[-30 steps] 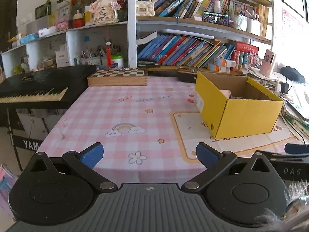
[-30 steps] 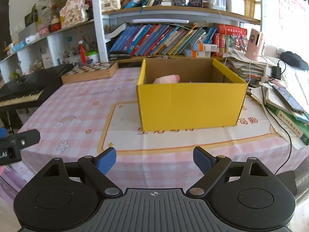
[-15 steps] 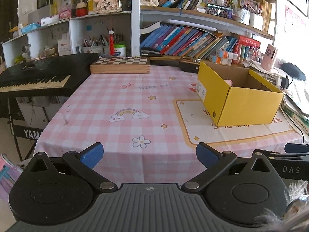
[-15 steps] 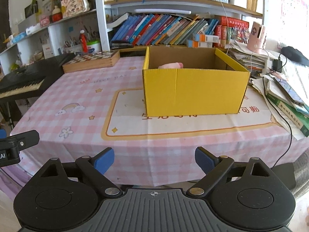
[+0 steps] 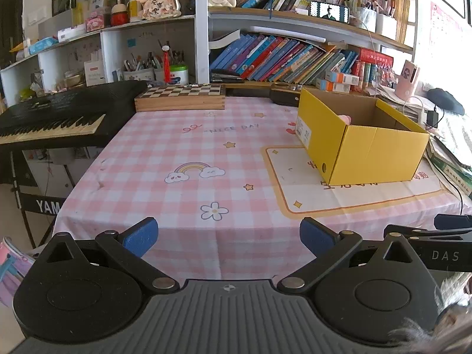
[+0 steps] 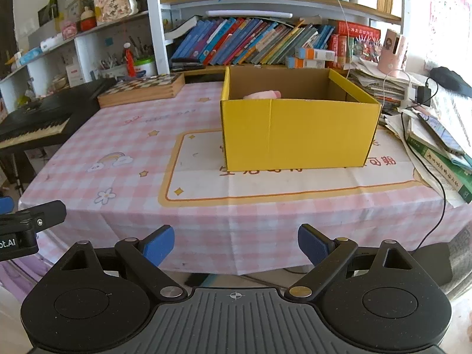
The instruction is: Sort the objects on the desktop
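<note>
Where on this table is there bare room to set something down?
The widest free patch is the pink checked cloth between the keyboard, the chessboard box and the yellow box. A narrower strip lies in front of the yellow box, up to the table's near edge. The stretch past the box, with stacked books and papers and cables, is crowded.

"NICE DAY" on tablecloth (image 5: 227, 129); "YAM" on keyboard stand (image 5: 47, 206); "DAS" on right hand-held gripper (image 5: 442, 253)

Most of the pink checked tablecloth (image 5: 177, 153) is left bare at centre-left; the right is blocked by the yellow box (image 6: 298, 135), the back edge by the chessboard (image 5: 180, 97).
</note>
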A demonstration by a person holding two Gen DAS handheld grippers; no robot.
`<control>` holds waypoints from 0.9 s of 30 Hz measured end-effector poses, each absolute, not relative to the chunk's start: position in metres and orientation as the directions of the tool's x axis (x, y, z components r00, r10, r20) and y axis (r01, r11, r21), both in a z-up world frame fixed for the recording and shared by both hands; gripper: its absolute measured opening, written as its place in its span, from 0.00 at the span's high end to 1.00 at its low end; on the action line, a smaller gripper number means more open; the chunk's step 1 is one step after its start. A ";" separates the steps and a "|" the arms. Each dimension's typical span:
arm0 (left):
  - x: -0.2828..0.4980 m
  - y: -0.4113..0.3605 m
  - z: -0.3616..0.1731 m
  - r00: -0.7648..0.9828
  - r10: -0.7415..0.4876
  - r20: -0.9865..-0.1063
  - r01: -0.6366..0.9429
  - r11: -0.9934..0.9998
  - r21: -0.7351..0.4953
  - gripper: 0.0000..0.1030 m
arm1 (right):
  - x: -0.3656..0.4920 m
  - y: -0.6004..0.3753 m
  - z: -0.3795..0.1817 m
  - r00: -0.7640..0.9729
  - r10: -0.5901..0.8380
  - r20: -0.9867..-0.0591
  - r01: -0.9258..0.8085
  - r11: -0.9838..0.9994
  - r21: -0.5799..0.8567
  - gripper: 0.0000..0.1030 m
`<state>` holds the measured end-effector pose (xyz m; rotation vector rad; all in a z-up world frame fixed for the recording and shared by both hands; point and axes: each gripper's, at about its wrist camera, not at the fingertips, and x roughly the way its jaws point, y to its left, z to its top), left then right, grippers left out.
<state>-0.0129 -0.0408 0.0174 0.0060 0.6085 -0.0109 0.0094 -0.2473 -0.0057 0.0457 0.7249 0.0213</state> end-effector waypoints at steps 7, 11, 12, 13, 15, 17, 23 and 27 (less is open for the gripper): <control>-0.013 -0.040 0.017 0.821 -0.014 -0.570 0.022 1.000 0.008 0.00 | 0.008 -0.246 -0.006 0.745 0.033 -0.666 0.004 0.999 0.054 0.09; -0.013 -0.038 0.017 0.821 -0.020 -0.571 0.023 1.000 -0.003 0.00 | 0.008 -0.247 -0.006 0.745 0.034 -0.666 0.003 0.999 0.054 0.09; -0.013 -0.038 0.017 0.821 -0.022 -0.570 0.023 1.000 -0.005 0.00 | 0.008 -0.247 -0.006 0.745 0.033 -0.666 0.003 0.999 0.054 0.09; -0.013 -0.038 0.016 0.821 -0.023 -0.570 0.024 1.000 -0.006 0.00 | 0.008 -0.246 -0.006 0.745 0.034 -0.666 0.003 0.999 0.054 0.09; -0.013 -0.038 0.016 0.821 -0.023 -0.571 0.024 1.000 -0.006 0.00 | 0.008 -0.246 -0.006 0.746 0.033 -0.666 0.004 0.999 0.055 0.09; -0.013 -0.038 0.016 0.821 -0.022 -0.570 0.023 1.000 -0.006 0.00 | 0.008 -0.246 -0.006 0.746 0.034 -0.665 0.004 0.998 0.055 0.09; -0.014 -0.036 0.017 0.825 -0.025 -0.564 0.021 1.000 -0.014 0.00 | 0.008 -0.244 -0.006 0.748 0.035 -0.663 0.002 0.999 0.054 0.09; -0.015 -0.036 0.019 0.829 -0.026 -0.559 0.024 1.000 -0.012 0.00 | 0.007 -0.242 -0.005 0.749 0.036 -0.661 0.000 0.999 0.054 0.09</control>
